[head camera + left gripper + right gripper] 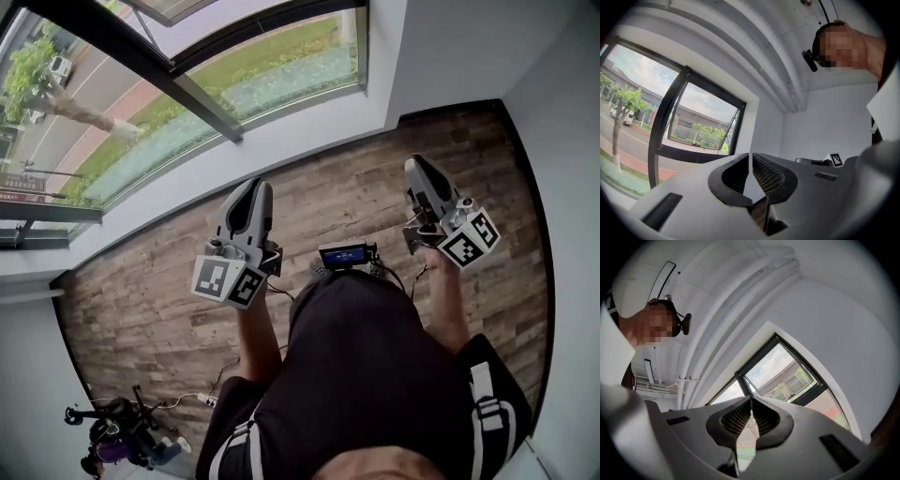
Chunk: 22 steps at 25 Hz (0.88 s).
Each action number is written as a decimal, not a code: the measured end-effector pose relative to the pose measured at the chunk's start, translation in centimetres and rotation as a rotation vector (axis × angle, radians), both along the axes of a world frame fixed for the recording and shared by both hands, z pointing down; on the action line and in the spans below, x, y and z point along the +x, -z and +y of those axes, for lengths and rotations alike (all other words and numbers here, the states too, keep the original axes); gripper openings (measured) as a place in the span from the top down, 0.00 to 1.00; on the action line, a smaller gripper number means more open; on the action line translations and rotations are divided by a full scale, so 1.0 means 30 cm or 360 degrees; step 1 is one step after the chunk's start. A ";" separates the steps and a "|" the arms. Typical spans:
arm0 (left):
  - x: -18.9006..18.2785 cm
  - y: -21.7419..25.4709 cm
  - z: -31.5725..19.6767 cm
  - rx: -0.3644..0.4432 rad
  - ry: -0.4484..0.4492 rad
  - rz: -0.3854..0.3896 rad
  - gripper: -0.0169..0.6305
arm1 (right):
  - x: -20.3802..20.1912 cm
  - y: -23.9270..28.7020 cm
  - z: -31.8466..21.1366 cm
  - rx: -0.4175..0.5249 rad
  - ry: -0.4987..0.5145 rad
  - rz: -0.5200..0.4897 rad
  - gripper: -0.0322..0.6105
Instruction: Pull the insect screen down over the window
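Head view, tools: The left tool (251, 187) and the right tool (418, 167) were held out above the wooden floor (356, 187). Both were well apart from the window (187, 84) and touched nothing.
Head view, task's thing: The window ran across the upper left, above a white sill (281, 141). No insect screen or pull bar could be made out over the glass.
Left gripper view, jaws: They were closed tip to tip with nothing between them. The window (701, 124) lay ahead to the left, its glass uncovered.
Right gripper view, jaws: They were closed and empty. The tool pointed somewhat upward, with the window (783, 371) ahead and its dark upper frame in sight.
Step in hand: Judged to be the approach, with the screen not yet taken hold of.
Next move calls for: Going closer and raising a tool to the top of the frame, where the screen's bar presumably sits. The jaws would then need to open and close on the bar, followed by a straight, even pull downward.
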State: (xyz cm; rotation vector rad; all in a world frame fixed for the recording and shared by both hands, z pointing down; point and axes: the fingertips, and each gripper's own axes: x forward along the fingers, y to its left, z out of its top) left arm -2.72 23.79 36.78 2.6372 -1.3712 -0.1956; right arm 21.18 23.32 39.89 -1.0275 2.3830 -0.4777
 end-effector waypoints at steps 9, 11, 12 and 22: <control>-0.026 -0.023 0.019 -0.0030 0.0024 0.0063 0.93 | -0.032 -0.015 0.020 -0.0021 0.0035 -0.0003 0.92; -0.039 -0.029 0.024 -0.0041 0.0029 0.0075 0.93 | -0.046 -0.019 0.025 -0.0034 0.0045 0.0000 0.93; -0.046 -0.033 0.024 -0.0046 0.0032 0.0081 0.93 | -0.054 -0.020 0.026 -0.0038 0.0049 0.0004 0.93; -0.068 -0.047 0.022 -0.0062 0.0030 0.0119 0.93 | -0.094 -0.021 0.038 -0.0048 0.0082 0.0040 0.94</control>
